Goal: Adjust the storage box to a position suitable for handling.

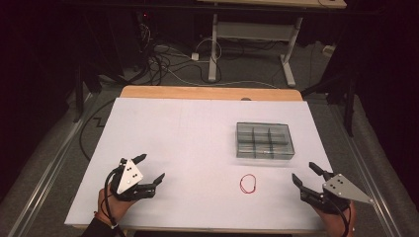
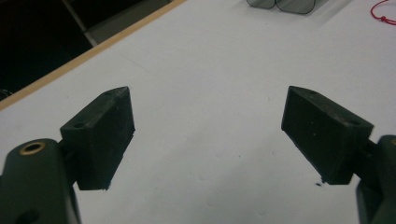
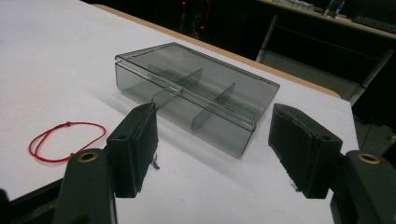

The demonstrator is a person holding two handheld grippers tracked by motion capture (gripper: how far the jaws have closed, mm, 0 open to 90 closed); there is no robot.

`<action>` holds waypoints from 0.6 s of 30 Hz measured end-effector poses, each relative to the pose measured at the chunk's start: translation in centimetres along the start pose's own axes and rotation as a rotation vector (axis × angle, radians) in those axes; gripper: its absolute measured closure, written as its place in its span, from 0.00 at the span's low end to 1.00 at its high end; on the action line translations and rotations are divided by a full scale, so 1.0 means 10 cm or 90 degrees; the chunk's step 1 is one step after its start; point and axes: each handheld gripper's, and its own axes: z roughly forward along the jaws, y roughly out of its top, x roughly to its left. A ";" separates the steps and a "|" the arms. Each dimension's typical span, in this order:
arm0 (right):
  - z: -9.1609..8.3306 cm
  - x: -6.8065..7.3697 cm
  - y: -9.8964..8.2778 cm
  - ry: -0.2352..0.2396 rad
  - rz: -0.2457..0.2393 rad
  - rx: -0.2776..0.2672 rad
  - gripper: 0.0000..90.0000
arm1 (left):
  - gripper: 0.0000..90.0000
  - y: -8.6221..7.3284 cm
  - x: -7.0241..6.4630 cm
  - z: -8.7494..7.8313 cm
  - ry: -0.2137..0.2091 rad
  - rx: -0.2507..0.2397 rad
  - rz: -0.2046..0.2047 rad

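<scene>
White table top [image 1: 197,148] with a wooden far edge; person seated at the near side, a gripper in each hand.

Left gripper [image 1: 150,170]: near-left of the table, held by the left hand [image 1: 111,205], jaws pointing right and a bit far. Jaws wide apart, nothing between them. The left gripper view confirms this: both black pads [image 2: 105,135] spread, only bare white surface in the gap.

Right gripper [image 1: 306,173]: near-right corner of the table, held by the right hand [image 1: 338,219], jaws pointing left and far. Jaws spread fairly wide, empty. In the right gripper view the gap between the pads [image 3: 135,144] frames the near corner of the box, but there is no contact; the box sits farther off.

Clear grey compartment box [image 1: 264,139]: right of centre on the table, lid closed, inner dividers visible through the plastic. Flat on the surface, far-left of the right gripper, well apart from the left gripper.

Red string loop [image 1: 248,183]: lies flat on the table near of the box, between the two grippers, closer to the right one. Small knot visible on it in the right gripper view [image 3: 65,140]. Not touching the box or either gripper.

Background: dark floor, cables [image 1: 168,61] and another desk's frame [image 1: 247,44] beyond the far edge.
</scene>
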 end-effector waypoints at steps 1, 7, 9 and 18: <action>0.01 -0.02 -0.01 0.004 0.005 0.003 0.39 | 0.18 0.00 0.01 0.00 -0.002 -0.007 -0.002; 0.04 -0.05 -0.02 0.001 0.005 0.009 0.45 | 0.20 -0.04 0.01 0.03 -0.003 0.008 0.007; 0.06 -0.04 -0.02 -0.002 0.001 0.008 0.46 | 0.20 -0.04 0.02 0.03 -0.005 0.006 0.005; 0.12 -0.04 -0.01 0.006 -0.013 0.015 0.50 | 0.20 -0.07 0.02 0.03 -0.003 0.013 0.014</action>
